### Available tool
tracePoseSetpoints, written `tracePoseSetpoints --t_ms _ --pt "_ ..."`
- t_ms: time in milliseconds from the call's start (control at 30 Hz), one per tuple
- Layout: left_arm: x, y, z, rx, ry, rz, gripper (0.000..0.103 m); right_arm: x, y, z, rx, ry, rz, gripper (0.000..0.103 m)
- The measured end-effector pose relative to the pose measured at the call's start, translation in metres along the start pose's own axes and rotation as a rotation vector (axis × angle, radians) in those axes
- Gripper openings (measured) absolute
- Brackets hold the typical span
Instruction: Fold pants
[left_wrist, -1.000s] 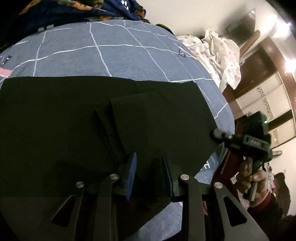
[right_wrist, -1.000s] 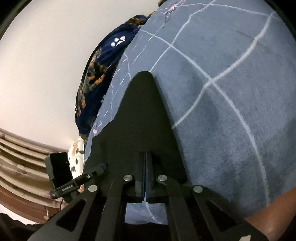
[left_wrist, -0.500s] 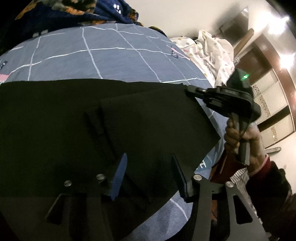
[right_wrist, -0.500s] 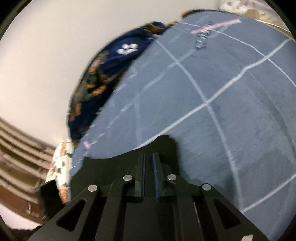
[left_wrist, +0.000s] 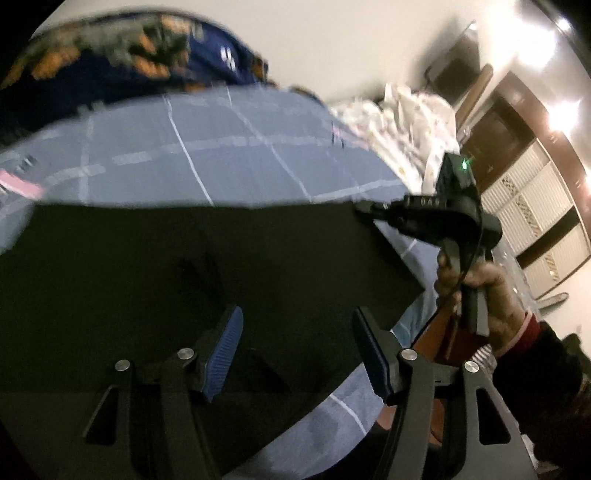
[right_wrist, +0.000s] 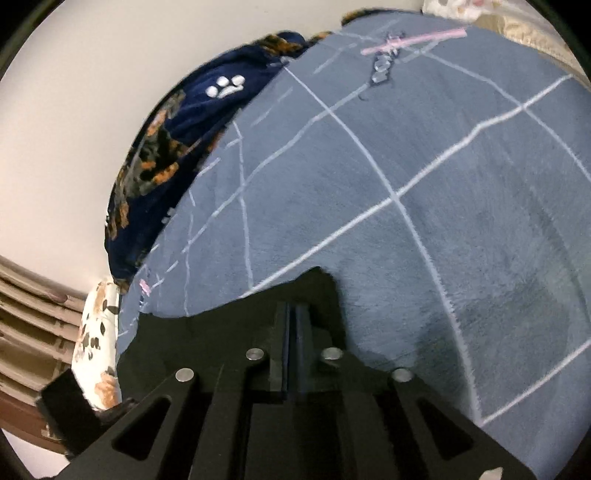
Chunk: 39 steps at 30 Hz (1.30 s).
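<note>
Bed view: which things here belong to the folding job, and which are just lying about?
In the job:
- black pants
- left gripper, jaws opening, off the cloth
- right gripper, shut on the pants' corner

Lying about:
- navy patterned blanket
- white spotted cloth
- grey checked bedspread, underneath

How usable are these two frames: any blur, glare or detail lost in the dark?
Left wrist view: motion blur smears the blanket lines and quilt; ceiling lights flare white; the black pants are a featureless mass, folds barely readable. Right wrist view: sharper, blanket grid crisp; pants and gripper merge in black; strong fisheye curving in both.
</note>
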<state>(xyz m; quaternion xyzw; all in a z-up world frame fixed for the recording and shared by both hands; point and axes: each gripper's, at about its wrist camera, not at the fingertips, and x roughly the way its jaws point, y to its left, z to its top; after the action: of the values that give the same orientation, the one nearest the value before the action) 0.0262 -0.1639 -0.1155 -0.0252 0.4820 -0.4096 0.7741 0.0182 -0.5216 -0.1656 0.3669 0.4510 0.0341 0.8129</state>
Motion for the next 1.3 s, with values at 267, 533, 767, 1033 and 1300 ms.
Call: tracePoseSetpoints --t_ms 267,533,767,1033,1300 --pt "-0.083 0.048 -0.016 -0.06 -0.132 0.228 0.064 -0.03 0.064 -0.036 -0.072 -0.105 0.082 0.042" --pt "-0.172 0.135 -0.049 -0.15 -0.218 0.538 0.067 0.014 0.143 -0.12 -0.175 0.073 0.173 0.057" --pt "-0.204 0.186 -0.073 -0.199 -0.213 0.665 0.068 0.056 0.179 -0.166 -0.246 0.206 0.179 0.058" --pt "-0.204 0.204 -0.083 -0.202 -0.186 0.752 0.068 0.078 0.194 -0.188 -0.27 0.271 0.161 0.059" --pt "-0.197 0.217 -0.085 -0.217 -0.163 0.749 0.073 0.083 0.203 -0.187 -0.305 0.274 0.123 0.059"
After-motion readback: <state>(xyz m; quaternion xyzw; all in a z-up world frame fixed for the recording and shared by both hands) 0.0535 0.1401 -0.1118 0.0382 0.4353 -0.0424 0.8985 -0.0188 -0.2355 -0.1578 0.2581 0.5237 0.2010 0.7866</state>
